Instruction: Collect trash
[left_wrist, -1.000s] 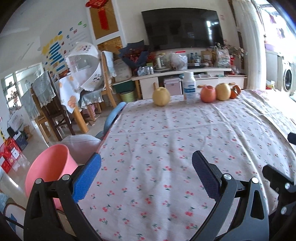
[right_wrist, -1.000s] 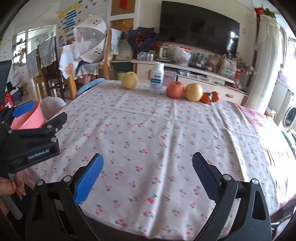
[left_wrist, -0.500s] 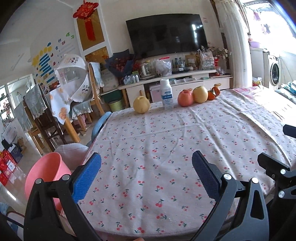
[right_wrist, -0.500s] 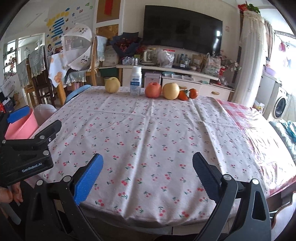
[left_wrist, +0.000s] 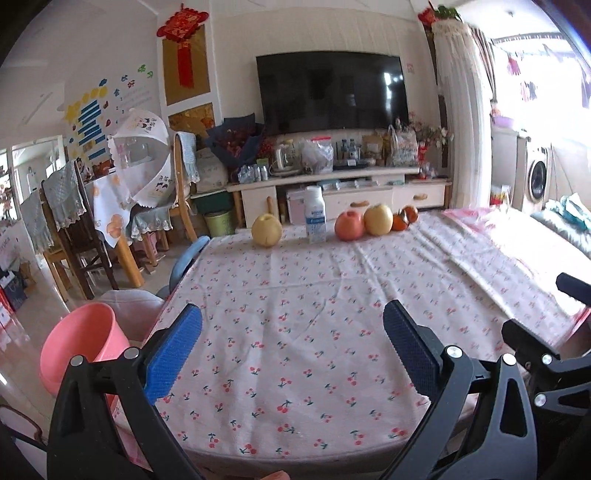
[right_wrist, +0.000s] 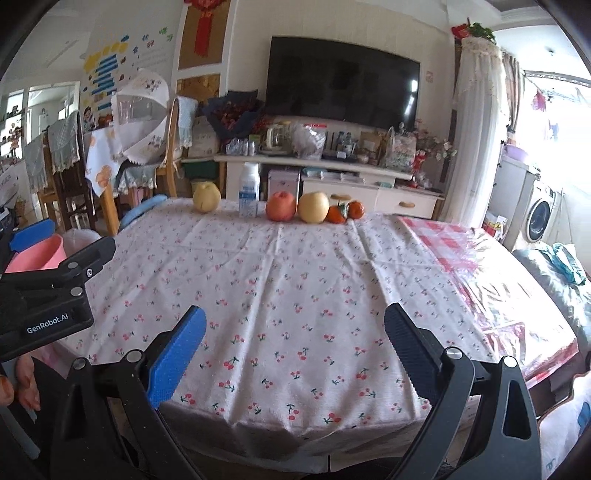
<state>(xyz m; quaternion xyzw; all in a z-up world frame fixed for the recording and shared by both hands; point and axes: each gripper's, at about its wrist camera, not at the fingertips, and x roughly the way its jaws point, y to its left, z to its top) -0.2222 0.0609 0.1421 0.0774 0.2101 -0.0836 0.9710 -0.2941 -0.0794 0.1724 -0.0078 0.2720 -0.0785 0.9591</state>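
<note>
Ahead of both tools spreads the desk (left_wrist: 295, 332), covered with a white cloth printed with small red cherries; in the right wrist view a red checked sheet (right_wrist: 461, 251) shows on the desk beyond that tool's right finger. Beyond the far edge of the desk, a black television (left_wrist: 332, 90) hangs on the wall above a long low cabinet (left_wrist: 351, 184) crowded with jars and bags. To the left of the left tool, off the desk edge and lower, stands a pink bucket (left_wrist: 79, 347), close beside the left blue pad.

Far from both tools, along the far edge of the desk, a row of items stands: a yellow pear (left_wrist: 266, 229) at the left, then a white bottle (left_wrist: 314, 214) with a blue label, upright, then a red apple (left_wrist: 349, 226) touching a second yellow pear (left_wrist: 378, 219), and at the right end two small oranges (left_wrist: 404, 218) close together. The cloth between the tools and that row carries nothing.

The left tool (left_wrist: 291, 347) hangs over the near edge of the desk with its jaws spread wide, nothing between them. The right tool (right_wrist: 293, 347) is likewise wide apart and holds nothing, also over the near edge, just to the right of the left tool, whose black body (right_wrist: 44, 295) shows at the left of its view.
</note>
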